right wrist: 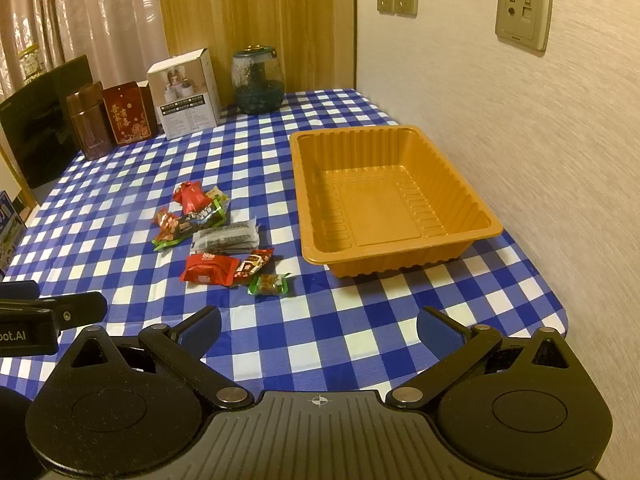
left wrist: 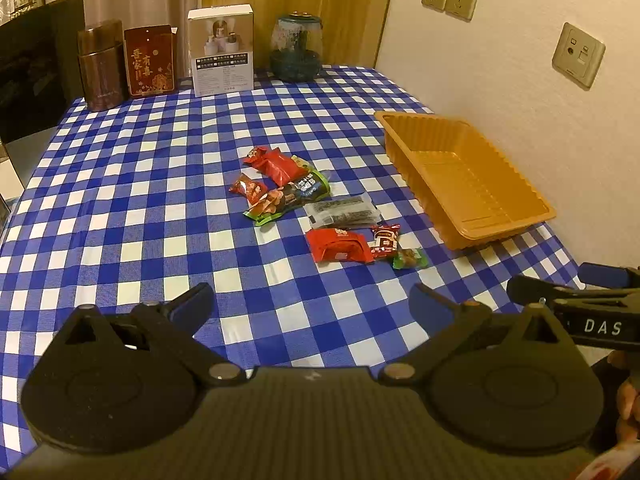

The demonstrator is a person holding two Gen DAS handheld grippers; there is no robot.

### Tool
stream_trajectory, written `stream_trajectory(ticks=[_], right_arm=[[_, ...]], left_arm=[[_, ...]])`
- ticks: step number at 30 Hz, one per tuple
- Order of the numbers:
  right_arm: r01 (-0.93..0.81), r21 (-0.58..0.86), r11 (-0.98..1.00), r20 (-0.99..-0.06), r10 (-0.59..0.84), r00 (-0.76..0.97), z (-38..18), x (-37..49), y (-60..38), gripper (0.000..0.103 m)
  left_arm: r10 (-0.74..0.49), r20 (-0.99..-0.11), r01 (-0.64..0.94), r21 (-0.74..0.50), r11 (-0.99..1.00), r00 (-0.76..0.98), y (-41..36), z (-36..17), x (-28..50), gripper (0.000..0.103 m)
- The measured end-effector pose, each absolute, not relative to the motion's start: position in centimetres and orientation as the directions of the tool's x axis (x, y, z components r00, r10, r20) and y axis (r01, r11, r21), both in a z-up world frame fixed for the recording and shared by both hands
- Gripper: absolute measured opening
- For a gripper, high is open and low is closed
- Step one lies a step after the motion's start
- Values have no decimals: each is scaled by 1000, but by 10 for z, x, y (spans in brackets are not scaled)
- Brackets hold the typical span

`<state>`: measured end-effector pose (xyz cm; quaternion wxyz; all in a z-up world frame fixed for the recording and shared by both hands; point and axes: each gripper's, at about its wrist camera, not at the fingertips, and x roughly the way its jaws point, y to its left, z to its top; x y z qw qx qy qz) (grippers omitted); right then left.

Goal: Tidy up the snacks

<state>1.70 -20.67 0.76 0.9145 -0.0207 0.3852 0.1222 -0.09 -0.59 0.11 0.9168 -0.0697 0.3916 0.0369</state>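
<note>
Several wrapped snacks lie in a loose cluster on the blue checked tablecloth: a red pack [left wrist: 340, 245] [right wrist: 209, 269], a small green candy [left wrist: 409, 259] [right wrist: 269, 284], a clear dark pack [left wrist: 342, 211] [right wrist: 226, 237], a green-edged pack [left wrist: 289, 197] [right wrist: 188, 226]. An empty orange tray [left wrist: 516, 224] [right wrist: 400, 264] stands to their right by the wall. My left gripper [left wrist: 312, 307] is open and empty, short of the snacks. My right gripper [right wrist: 319, 327] is open and empty near the table's front edge, in front of the tray.
At the table's far edge stand a brown tin [left wrist: 100, 66], a red box [left wrist: 151, 60], a white box [left wrist: 222, 50] and a glass jar [left wrist: 296, 49]. A black panel [left wrist: 32, 68] stands at the far left. The wall with sockets [right wrist: 522, 14] runs along the right.
</note>
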Motion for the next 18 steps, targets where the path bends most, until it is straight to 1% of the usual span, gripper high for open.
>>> stream_trajectory(ticks=[18], right_arm=[[-239,58,969,-710,209,673,7,17,-206,103]], left_arm=[[10,-724,-123,-104,987,690,-6,1,-1,103]])
